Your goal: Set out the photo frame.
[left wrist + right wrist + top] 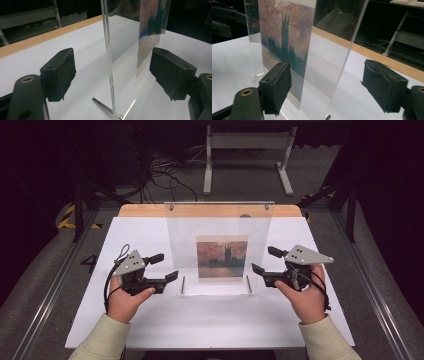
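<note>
High view | acrylic frame (pixel 218 247) upright on tabletop (pixel 150 320) | left tongs (pixel 167 267), right tongs (pixel 264 261) spread, probably clear of its edges | withdraw level, avoid tipping.

Cream ribbed sleeves (pixel 107 340); black tools with grey three-cornered screwed plates (pixel 131 263), looping black cables.

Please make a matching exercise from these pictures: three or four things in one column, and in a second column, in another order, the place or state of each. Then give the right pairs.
Things:
1. clear acrylic picture frame
2. painting print of towers at sunset
3. left black two-jaw gripper
4. thin metal support pin

Places or states:
A. lies flat on the white table, at the frame's foot
B. stands upright on the table
C. sits inside the clear panel
D. open, jaws either side of the panel's edge, not touching

Pairs: 1-B, 2-C, 3-D, 4-A
</note>
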The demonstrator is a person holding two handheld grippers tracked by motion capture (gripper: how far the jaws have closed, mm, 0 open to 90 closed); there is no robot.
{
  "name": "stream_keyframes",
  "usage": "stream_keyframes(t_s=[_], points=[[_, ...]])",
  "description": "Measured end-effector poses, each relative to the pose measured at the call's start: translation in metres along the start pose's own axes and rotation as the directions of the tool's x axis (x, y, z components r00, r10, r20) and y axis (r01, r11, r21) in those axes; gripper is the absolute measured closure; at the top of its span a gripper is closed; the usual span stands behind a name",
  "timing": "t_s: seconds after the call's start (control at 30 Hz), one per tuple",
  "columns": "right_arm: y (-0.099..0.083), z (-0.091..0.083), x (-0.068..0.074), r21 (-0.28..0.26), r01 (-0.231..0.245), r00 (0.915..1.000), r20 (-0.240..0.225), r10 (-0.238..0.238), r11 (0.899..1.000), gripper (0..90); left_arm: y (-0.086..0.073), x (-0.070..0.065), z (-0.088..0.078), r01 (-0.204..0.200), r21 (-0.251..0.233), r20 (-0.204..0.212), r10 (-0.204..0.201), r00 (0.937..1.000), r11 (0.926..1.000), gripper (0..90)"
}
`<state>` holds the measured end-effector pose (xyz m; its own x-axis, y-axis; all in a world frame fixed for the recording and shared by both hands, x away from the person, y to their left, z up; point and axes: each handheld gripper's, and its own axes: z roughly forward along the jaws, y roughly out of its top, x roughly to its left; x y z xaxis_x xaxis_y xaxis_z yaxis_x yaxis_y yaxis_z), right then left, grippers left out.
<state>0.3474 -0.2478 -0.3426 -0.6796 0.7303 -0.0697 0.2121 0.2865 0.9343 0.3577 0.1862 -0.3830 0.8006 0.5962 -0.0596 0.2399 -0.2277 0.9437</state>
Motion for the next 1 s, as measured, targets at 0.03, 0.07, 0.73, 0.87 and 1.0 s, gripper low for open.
stream_keyframes(t_s=[0.03,0.07,0.73,0.87,1.0], points=[[-0.001,-0.005,-0.001,-0.007,0.004,1.0,-0.001,-0.004,1.0,21.7,0.0,-0.002,-0.006,-0.003,0.005,-0.006,0.003,1.0,1.0,20.1],[-0.001,-0.01,-0.002,-0.011,0.003,1.0,-0.005,-0.003,1.0,21.2,0.0,-0.002,-0.006,-0.003,0.005,-0.006,0.003,1.0,1.0,19.3],[-0.047,-0.062,-0.017,-0.003,0.011,0.9983,-0.058,-0.011,1.0,15.0,-0.046,-0.007,-0.062,0.0,0.026,-0.032,0.001,0.9995,0.9997,16.7],[-0.06,-0.064,-0.018,-0.005,0.006,0.9983,-0.058,-0.006,1.0,14.6,-0.06,-0.002,-0.064,0.018,0.02,-0.034,-0.017,0.9993,0.9996,16.2],[-0.074,-0.064,-0.021,-0.022,-0.019,0.999,-0.04,0.018,1.0,14.3,-0.072,0.002,-0.064,0.041,0.002,-0.023,-0.041,0.9989,0.9992,15.5]])
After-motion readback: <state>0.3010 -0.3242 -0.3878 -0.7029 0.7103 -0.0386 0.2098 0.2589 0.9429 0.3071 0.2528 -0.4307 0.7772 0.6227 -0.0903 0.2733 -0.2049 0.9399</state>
